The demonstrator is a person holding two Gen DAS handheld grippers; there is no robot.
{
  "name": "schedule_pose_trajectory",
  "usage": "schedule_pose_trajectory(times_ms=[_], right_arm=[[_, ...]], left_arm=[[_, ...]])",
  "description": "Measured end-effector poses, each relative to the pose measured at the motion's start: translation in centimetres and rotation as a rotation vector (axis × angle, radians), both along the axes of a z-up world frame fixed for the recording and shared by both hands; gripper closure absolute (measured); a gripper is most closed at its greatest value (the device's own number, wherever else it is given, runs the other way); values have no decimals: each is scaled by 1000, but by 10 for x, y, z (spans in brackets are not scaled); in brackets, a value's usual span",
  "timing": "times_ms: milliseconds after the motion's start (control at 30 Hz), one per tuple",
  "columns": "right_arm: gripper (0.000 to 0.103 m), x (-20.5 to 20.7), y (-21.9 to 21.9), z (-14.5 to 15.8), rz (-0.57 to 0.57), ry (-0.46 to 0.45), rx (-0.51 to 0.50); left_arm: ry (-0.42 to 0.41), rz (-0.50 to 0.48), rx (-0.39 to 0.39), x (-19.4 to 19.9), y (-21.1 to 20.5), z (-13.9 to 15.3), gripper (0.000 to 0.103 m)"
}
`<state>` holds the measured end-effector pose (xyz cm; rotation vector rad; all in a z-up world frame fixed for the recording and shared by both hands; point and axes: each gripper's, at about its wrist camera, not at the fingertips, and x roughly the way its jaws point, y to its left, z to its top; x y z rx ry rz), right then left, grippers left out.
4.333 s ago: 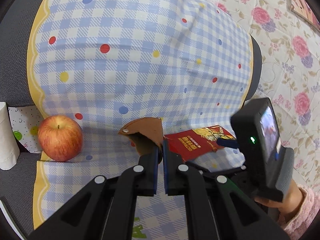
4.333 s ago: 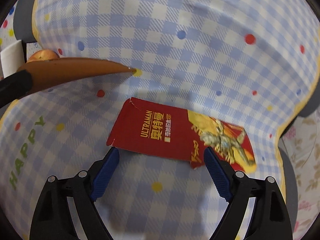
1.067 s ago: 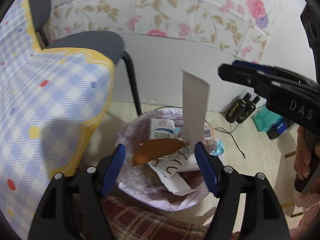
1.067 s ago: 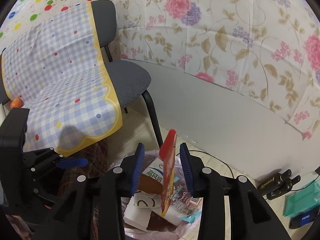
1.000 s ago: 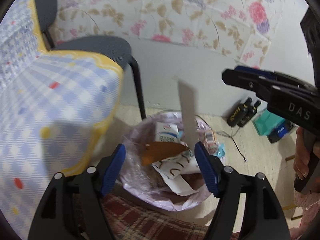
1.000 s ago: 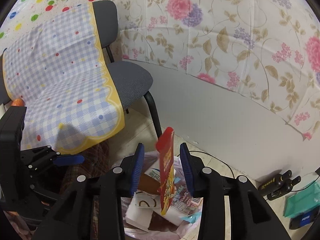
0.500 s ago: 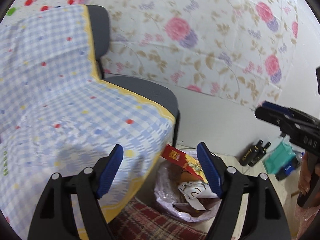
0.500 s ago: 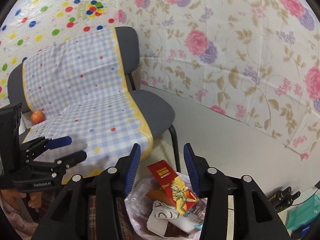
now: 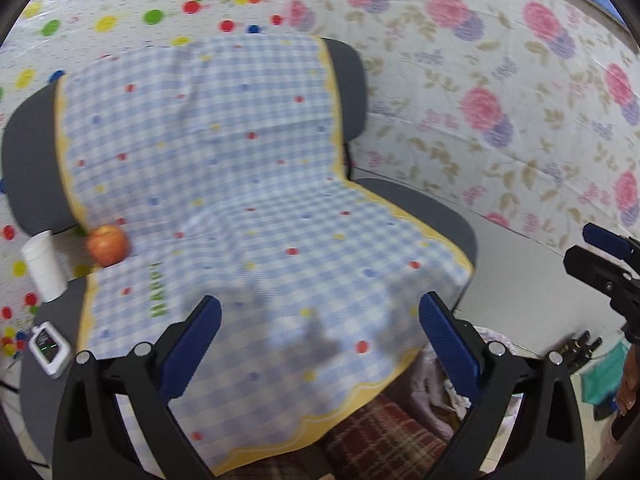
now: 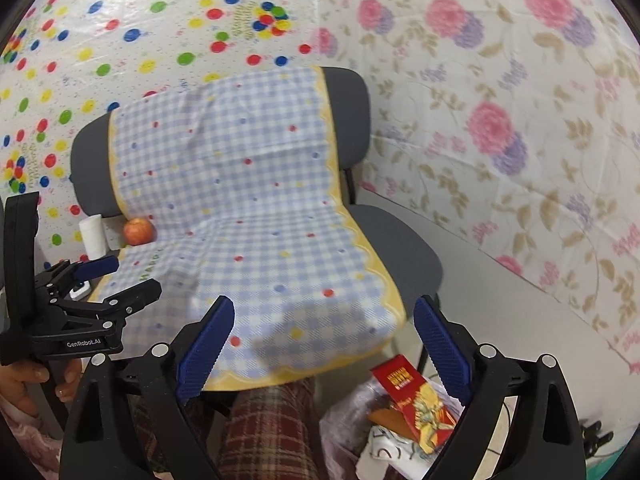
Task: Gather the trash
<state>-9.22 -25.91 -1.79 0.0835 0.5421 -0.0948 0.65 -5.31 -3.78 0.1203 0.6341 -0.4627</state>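
A gray chair (image 10: 400,240) carries a blue checked cloth (image 10: 256,216) draped over its back and seat. At the seat's back left corner sit a white paper roll (image 10: 93,235) and, just beside it, an apple (image 10: 138,231). Below the seat's front right corner stands a bag-lined trash bin (image 10: 348,420); the red wrapper (image 10: 416,400) lies in it on top of other scraps. The left hand-held gripper (image 9: 316,340) and the right hand-held gripper (image 10: 322,336) are both spread wide, holding nothing.
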Motion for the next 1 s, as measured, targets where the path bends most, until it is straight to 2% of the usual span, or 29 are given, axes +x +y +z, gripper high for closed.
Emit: schedule_pose_trajectory(times_ms=[200, 467, 667, 1000], right_arm=[[10, 27, 36, 12, 99, 0, -18], [10, 62, 71, 12, 202, 12, 12], [10, 77, 84, 8, 233, 19, 21], [10, 80, 82, 2, 224, 39, 21]], left_arm=[[-31, 162, 54, -1, 46, 14, 7], [-27, 309, 93, 2, 87, 23, 7], [-5, 366, 87, 6, 105, 20, 7], [3, 378, 79, 9, 108, 19, 7]])
